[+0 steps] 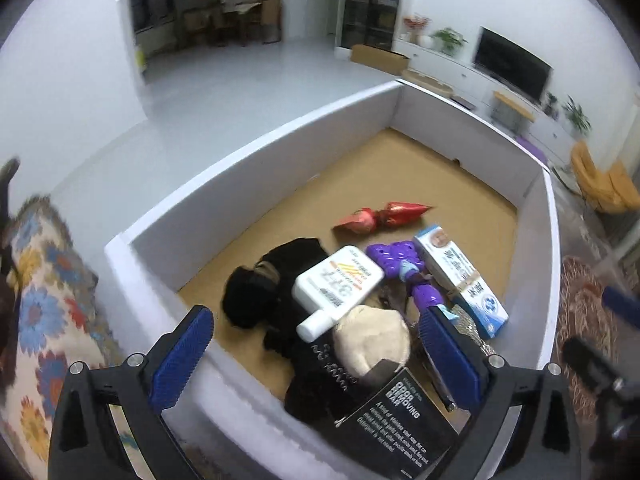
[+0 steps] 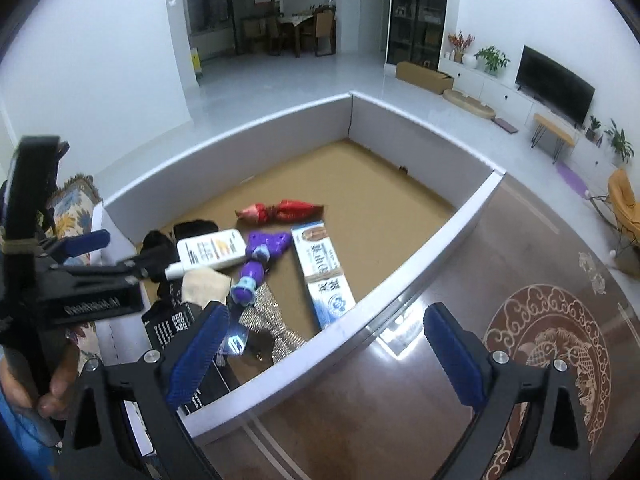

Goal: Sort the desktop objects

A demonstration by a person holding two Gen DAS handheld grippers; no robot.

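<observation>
1. I judged this the start of a pick: left tool [image 1: 316, 336] and right tool [image 2: 324, 344] both gaped wide, holding nothing.
2. The things lay heaped in the white-walled tray [image 1: 256, 184], near corner.
3. Next I needed one target and a straight descent.
4. I counted one white bottle [image 1: 340, 284], one purple toy [image 1: 396, 260], one blue-white box [image 1: 460, 276], one red wrapper [image 1: 380, 216], one black carton [image 1: 392, 424].

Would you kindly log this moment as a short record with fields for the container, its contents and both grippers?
container: white-walled tray with brown floor
contents: white bottle, purple toy, blue-and-white box, red wrapper, black cloth, black carton, beige pouch
clustering: items piled at the near corner
left gripper: open, above the pile, holding nothing
right gripper: open, over the tray's near wall, holding nothing
</observation>
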